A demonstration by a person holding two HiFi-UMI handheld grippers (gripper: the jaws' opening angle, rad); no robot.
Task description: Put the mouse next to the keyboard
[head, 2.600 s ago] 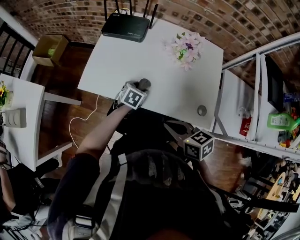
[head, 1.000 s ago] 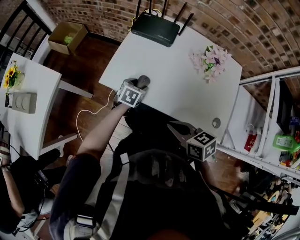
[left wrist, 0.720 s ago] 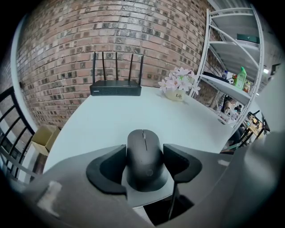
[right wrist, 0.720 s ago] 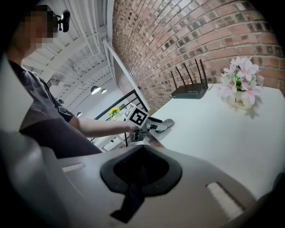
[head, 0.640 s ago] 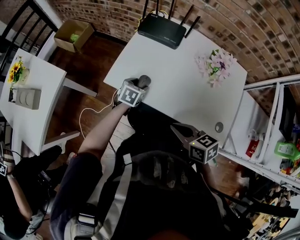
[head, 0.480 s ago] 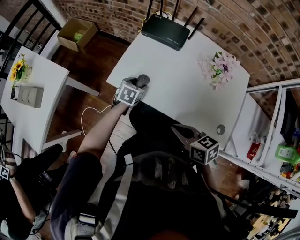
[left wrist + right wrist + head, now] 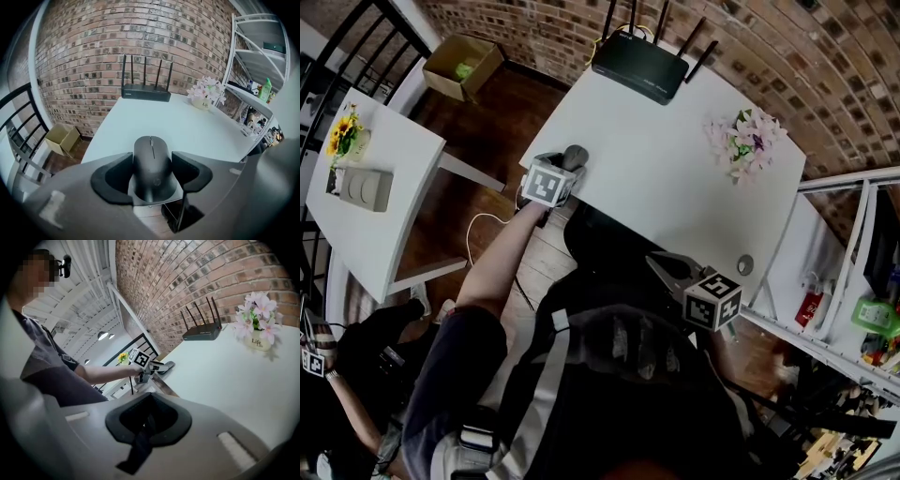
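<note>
Matte black wireless mouse (image 7: 151, 159) is clamped by the left gripper (image 7: 562, 167) at the near-left edge of the white rectangular table (image 7: 675, 150) | right gripper (image 7: 147, 420) jaws pressed together, empty | no keyboard is seen; mouse best lowered level and flat before release.

I count one mouse (image 7: 151, 166) between the fingers of my left gripper (image 7: 151, 174). Beyond those fingers stand one router (image 7: 146, 92) with four antennas and one pot of flowers (image 7: 206, 92); one cardboard box (image 7: 62, 139) lies to their left. Two white tables: the big table (image 7: 675, 169), a side table (image 7: 394, 220).
</note>
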